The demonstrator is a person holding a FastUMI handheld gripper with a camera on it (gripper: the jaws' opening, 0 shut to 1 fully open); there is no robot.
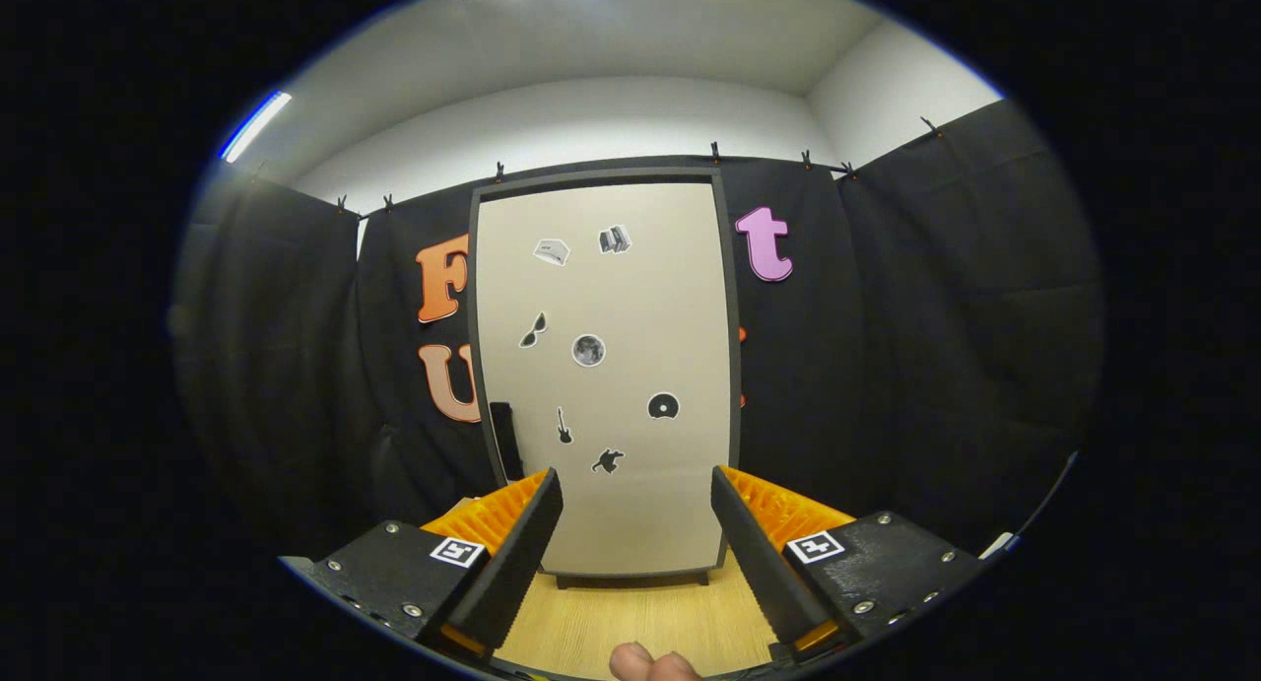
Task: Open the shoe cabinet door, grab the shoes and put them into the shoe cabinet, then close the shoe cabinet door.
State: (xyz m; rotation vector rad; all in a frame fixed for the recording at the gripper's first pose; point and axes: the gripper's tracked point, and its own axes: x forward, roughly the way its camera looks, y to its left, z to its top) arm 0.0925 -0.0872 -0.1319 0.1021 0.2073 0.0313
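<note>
A tall shoe cabinet [630, 267] with a beige door in a dark frame stands upright beyond my fingers, against the booth wall. Its door is shut. Small black-and-white stickers dot the door, and a dark vertical handle [505, 440] sits on the door's left edge, low down. My gripper [635, 499] is open, its two fingers spread wide with nothing between them, pointing at the lower part of the door from some distance. A fingertip of the person's hand [652, 663] shows below, between the fingers.
A light wooden floor [630, 617] runs from my fingers to the cabinet's foot. Black cloth walls [936, 346] close in on both sides and behind the cabinet.
</note>
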